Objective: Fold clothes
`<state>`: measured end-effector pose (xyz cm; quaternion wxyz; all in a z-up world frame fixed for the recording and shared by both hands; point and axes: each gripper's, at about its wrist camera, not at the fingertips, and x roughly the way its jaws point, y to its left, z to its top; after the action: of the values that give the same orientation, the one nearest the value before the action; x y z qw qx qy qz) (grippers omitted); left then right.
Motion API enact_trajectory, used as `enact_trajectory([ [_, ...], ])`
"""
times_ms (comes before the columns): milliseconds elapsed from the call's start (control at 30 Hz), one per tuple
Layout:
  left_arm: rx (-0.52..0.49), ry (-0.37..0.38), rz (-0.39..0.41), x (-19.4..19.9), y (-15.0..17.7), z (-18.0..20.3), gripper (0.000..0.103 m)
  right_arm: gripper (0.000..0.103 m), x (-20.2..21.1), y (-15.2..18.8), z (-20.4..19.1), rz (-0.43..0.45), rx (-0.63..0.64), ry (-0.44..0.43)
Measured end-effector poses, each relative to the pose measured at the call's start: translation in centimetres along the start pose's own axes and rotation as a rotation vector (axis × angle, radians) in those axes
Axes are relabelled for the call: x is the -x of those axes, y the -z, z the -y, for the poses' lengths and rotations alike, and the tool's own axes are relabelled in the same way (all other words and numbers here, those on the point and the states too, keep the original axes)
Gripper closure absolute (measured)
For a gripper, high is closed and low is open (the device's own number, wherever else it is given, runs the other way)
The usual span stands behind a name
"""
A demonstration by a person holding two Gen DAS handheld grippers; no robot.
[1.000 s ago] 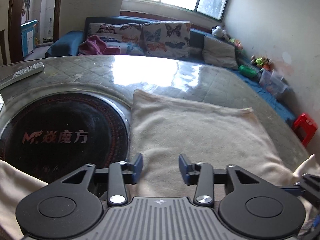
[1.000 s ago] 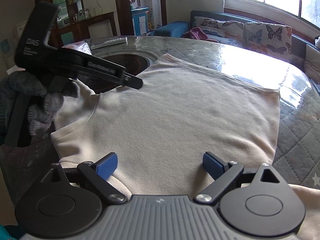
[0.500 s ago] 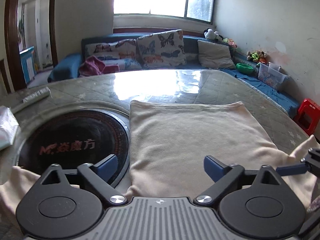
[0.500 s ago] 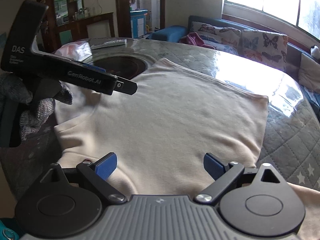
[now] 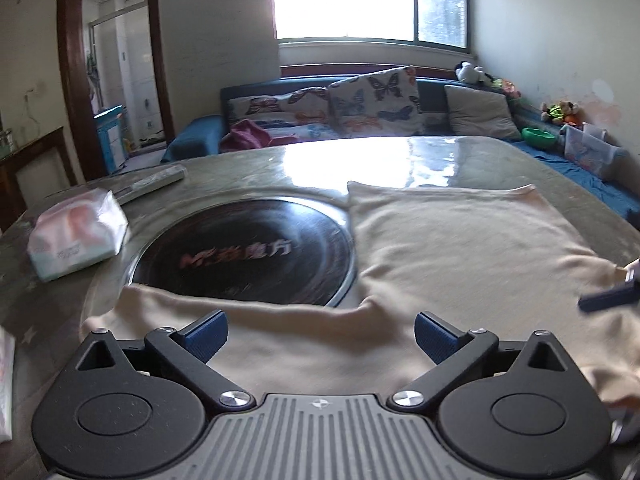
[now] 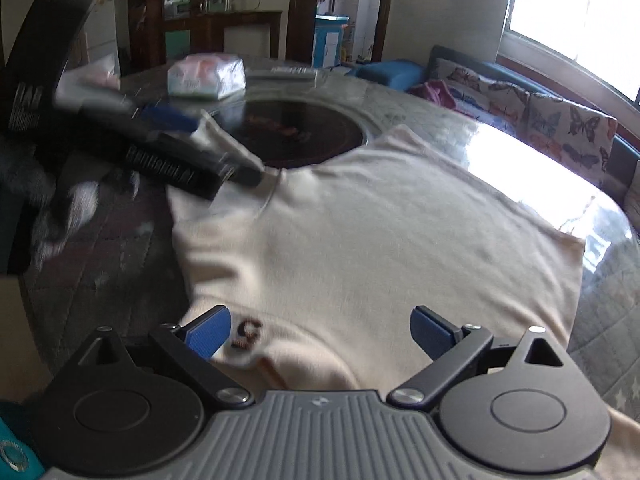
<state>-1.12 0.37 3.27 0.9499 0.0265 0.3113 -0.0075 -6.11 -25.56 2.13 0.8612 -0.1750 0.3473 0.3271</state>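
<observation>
A cream shirt (image 5: 460, 240) lies spread flat on the round table; it also shows in the right wrist view (image 6: 380, 232), with a small dark print near its near edge. My left gripper (image 5: 320, 336) is open and empty just above the shirt's sleeve at its left side. In the right wrist view the left gripper (image 6: 224, 160) shows blurred at the shirt's far left corner. My right gripper (image 6: 320, 332) is open and empty over the shirt's near edge. One right fingertip (image 5: 608, 300) shows at the right of the left wrist view.
A black round hotplate (image 5: 248, 256) is set in the table's middle, partly under the shirt. A tissue pack (image 5: 76, 236) and a remote (image 5: 152, 182) lie at the far left. A sofa with butterfly cushions (image 5: 360, 108) stands behind the table.
My left gripper opened wide, then swung left to the sleeve side of the shirt. My right gripper stayed open and drew back to the shirt's near edge.
</observation>
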Motion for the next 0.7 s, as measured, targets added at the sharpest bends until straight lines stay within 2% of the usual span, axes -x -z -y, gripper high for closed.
enact_trajectory([
  [100,0.010,-0.022,-0.018,-0.1,0.8,-0.7,0.002,0.005,-0.4,-1.0,0.2,0.019,-0.013,0.004],
  [367,-0.020,-0.108,-0.022,-0.2,1.9,-2.1,0.002,0.005,-2.2,-0.4,-1.5,-0.033,0.048,-0.018],
  [567,0.002,-0.162,-0.041,-1.0,2.4,-3.8,0.003,0.005,-2.0,-1.5,-1.4,-0.002,0.034,-0.023],
  [700,-0.003,-0.203,-0.034,-1.1,2.7,-4.5,0.002,0.005,-2.9,-1.4,-2.3,-0.024,0.060,-0.049],
])
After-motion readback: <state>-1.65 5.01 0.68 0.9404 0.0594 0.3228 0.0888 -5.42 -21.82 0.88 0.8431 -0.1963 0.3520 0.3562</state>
